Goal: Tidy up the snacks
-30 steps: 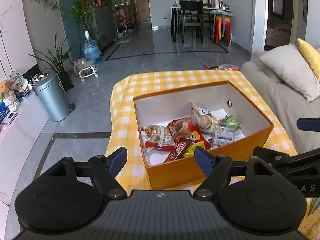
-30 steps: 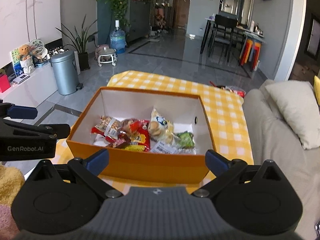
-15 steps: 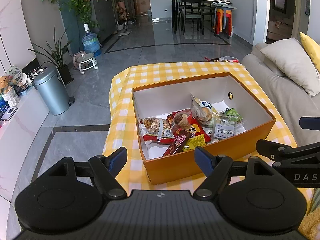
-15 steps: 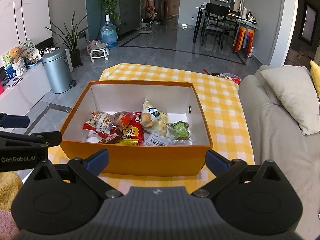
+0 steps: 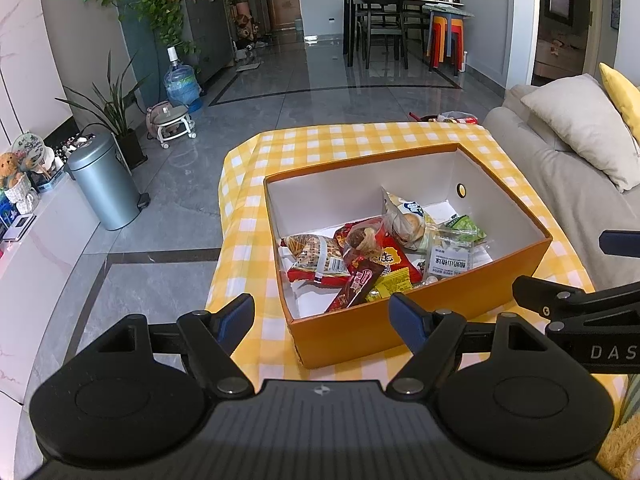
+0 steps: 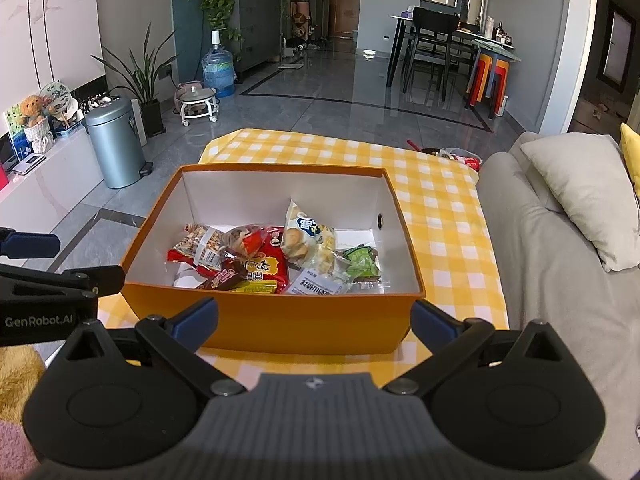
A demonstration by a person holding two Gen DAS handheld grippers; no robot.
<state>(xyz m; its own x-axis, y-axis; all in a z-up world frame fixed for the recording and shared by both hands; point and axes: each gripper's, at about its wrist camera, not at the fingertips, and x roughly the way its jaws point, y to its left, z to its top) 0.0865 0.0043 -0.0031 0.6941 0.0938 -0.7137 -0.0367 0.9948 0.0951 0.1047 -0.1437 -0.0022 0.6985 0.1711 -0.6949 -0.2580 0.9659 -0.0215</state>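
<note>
Roughly seven snack packets (image 6: 276, 260) are heaped in the near half of one orange box (image 6: 272, 320), the landmark here; an exact count cannot be made where they overlap. The far half of the box floor is left bare. The box is set on the yellow checked surface (image 6: 440, 208), with cloth showing beyond its far and right rims. Both tools, left tool (image 5: 322, 316) and right tool (image 6: 314, 318), are held spread wide and empty before its near wall.
</note>
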